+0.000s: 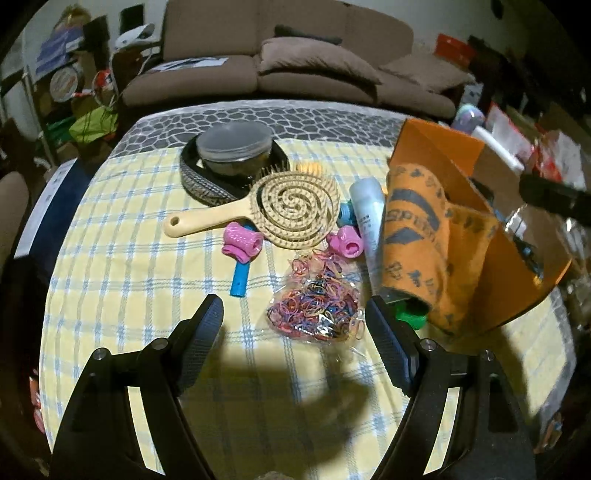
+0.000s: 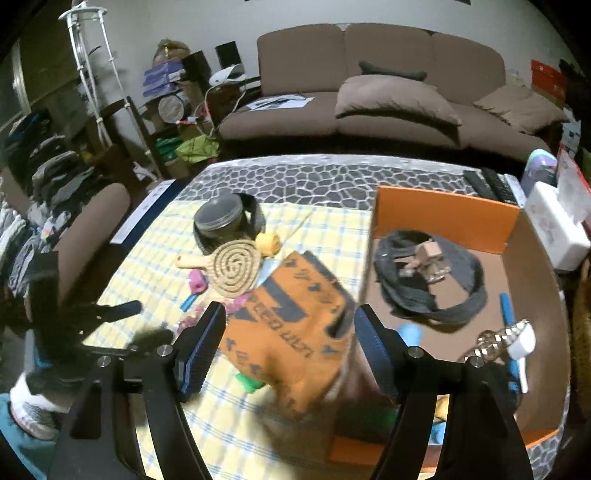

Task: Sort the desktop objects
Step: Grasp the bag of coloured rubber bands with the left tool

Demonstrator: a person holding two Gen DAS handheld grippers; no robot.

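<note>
A home living room. A brown sofa with loose cushions stands behind a table under a checked cloth. Cluttered shelves and piled clothes fill the left side.

Brown sofa against pale wall

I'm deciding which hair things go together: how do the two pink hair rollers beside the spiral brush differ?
The pink hair roller by the brush handle lies across a blue tube, its length seen side-on; the pink hair roller near the white tube sits on the checked cloth, its open end facing the left wrist camera. The first looks longer. Both are ribbed pink plastic, touching the beige spiral hairbrush.
</note>
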